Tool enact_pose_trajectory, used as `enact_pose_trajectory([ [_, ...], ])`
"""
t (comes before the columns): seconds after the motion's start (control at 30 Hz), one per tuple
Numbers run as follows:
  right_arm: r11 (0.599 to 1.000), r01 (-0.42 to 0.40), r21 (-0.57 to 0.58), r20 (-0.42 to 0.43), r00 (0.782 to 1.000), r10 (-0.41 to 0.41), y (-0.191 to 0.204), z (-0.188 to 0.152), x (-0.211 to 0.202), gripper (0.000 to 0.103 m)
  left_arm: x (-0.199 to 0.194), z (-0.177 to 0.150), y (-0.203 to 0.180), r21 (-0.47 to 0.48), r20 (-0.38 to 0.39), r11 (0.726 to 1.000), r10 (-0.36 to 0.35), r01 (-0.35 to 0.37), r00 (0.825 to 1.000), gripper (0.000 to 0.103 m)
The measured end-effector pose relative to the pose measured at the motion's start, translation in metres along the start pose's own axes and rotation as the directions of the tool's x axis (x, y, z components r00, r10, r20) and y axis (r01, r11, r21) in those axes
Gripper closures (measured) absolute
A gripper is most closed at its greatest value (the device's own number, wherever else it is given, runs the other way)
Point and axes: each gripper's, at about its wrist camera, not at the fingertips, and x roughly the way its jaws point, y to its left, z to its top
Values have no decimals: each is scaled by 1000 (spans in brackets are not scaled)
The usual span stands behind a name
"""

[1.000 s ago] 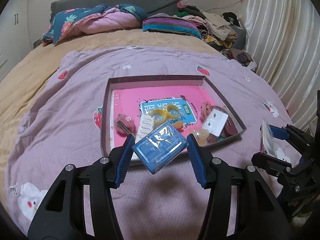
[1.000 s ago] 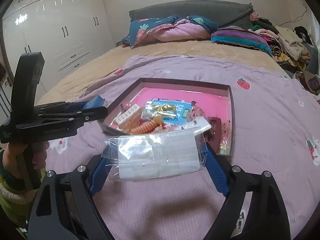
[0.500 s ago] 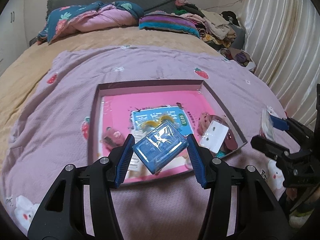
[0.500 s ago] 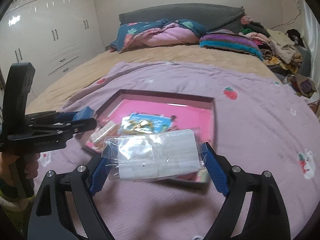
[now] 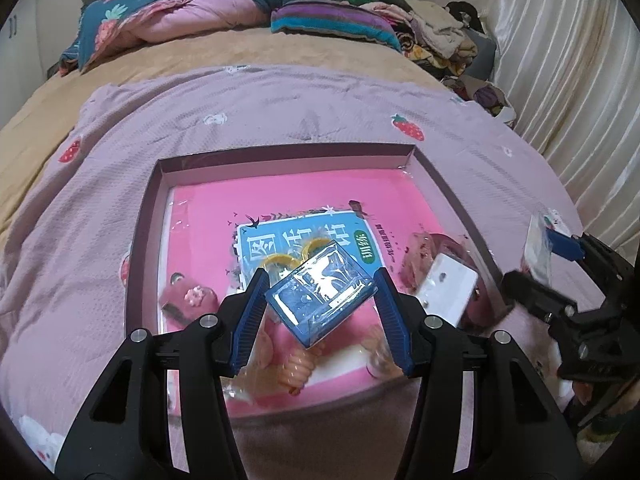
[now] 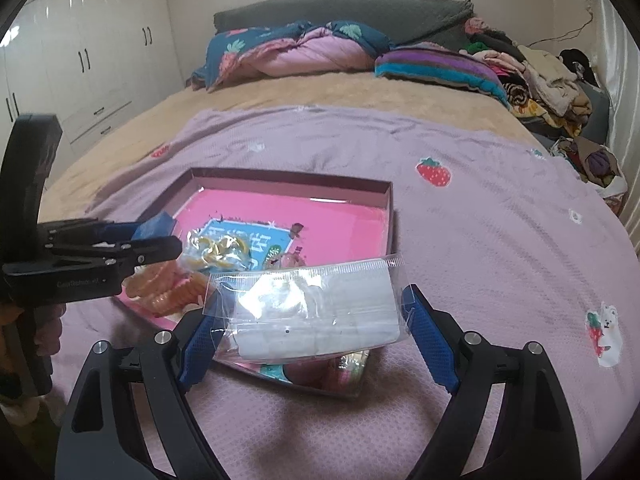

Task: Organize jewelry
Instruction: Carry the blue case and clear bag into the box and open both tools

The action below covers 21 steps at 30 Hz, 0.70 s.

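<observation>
Right now the left claw (image 5: 320,304) pinches a small blue box (image 5: 321,295) wrapped in shiny film, held tilted with one corner down, above the near part of a shallow box tray (image 5: 280,160) with dark walls and a pink floor. That tray lies on a lilac blanket (image 5: 120,208) printed with strawberries, spread over the bed. Inside the tray, beyond the blue box, sits a blue printed card (image 5: 304,236) with yellow rings (image 5: 280,260) on it; toward the tray's left wall lies a pink hair clip (image 5: 188,296), toward its right wall a white card (image 5: 450,290), and by its near wall an orange coiled hair tie (image 5: 298,368). The right claw (image 6: 310,320) grips a clear plastic bag (image 6: 312,308) with white contents by its two side edges, hanging over the tray's near right corner (image 6: 360,384).
</observation>
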Motion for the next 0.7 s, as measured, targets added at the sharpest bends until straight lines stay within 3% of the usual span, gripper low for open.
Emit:
enact_pose_trajectory([
  [0.3, 997, -10, -77, -51, 999, 7, 24, 4, 37, 19, 15, 8, 10, -12, -24, 999, 33, -33, 999, 57],
  [0.7, 995, -54, -82, -59, 997, 49, 39, -8, 33, 8, 21, 7, 15, -19, -43, 999, 46, -47, 998, 57],
])
